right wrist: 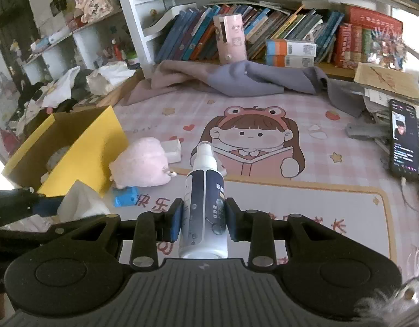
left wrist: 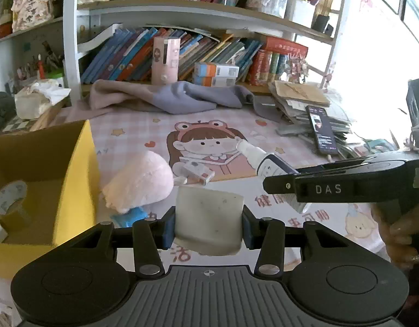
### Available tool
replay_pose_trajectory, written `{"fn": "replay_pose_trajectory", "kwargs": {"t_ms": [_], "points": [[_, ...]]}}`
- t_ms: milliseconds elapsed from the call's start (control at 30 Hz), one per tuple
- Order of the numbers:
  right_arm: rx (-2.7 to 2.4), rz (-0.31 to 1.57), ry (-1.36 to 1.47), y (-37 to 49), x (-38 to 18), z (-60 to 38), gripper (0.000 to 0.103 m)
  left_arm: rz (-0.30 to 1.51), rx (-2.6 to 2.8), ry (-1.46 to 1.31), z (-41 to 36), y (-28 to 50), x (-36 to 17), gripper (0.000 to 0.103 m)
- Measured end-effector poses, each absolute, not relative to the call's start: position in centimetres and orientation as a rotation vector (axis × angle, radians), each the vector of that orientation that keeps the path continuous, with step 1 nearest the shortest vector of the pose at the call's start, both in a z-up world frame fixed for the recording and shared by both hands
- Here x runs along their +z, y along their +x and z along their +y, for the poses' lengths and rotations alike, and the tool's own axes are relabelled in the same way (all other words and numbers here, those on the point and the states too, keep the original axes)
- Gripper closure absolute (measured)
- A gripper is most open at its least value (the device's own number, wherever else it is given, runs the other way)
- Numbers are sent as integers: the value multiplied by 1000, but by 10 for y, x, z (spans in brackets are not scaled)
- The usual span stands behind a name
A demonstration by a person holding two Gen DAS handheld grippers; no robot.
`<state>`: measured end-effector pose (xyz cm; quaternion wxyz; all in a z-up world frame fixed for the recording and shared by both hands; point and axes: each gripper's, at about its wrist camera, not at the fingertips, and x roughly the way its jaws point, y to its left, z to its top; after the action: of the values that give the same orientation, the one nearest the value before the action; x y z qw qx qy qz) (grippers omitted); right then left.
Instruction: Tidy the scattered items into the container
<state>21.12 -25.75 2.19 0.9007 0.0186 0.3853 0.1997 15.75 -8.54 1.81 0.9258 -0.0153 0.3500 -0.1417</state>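
Note:
My left gripper (left wrist: 208,224) is shut on a pale tissue pack (left wrist: 208,219), held above the mat; the pack also shows in the right wrist view (right wrist: 78,200). My right gripper (right wrist: 204,219) is shut on a white and dark blue spray bottle (right wrist: 204,207), also seen in the left wrist view (left wrist: 261,160). The yellow cardboard box (left wrist: 76,179) stands open at the left and holds a tape roll (left wrist: 10,201). A pink plush toy (left wrist: 140,182), a small blue item (right wrist: 125,196) and a small white box (left wrist: 197,171) lie on the mat beside the box.
A grey and pink cloth (left wrist: 168,95) lies at the back before the bookshelf (left wrist: 182,13). A phone (right wrist: 404,141) rests on a paper stack (left wrist: 304,100) at the right. A pink cylinder (right wrist: 230,36) stands by the books.

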Motion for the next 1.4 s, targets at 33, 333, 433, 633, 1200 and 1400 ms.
{"fn": "replay_pose_trajectory", "kwargs": {"t_ms": [33,333,433,633,1200,1400], "points": [[407,795,39,207,23,-255,72,714,-295,-34,-81,153,18,58],[377,811,16,151,22,-219,72,743,-322,-74,-45,104,10,59],[368,825,15,129,19,-207,72,758,-321,-86,-31,87,6,59],[352,841,32,85,11,-187,72,777,-338,-82,-8,52,0,59],[405,835,28,35,15,-137,72,755,-299,-72,40,0,7,59],[444,836,0,32,17,-118,72,752,-266,-93,56,-9,8,59]]}}
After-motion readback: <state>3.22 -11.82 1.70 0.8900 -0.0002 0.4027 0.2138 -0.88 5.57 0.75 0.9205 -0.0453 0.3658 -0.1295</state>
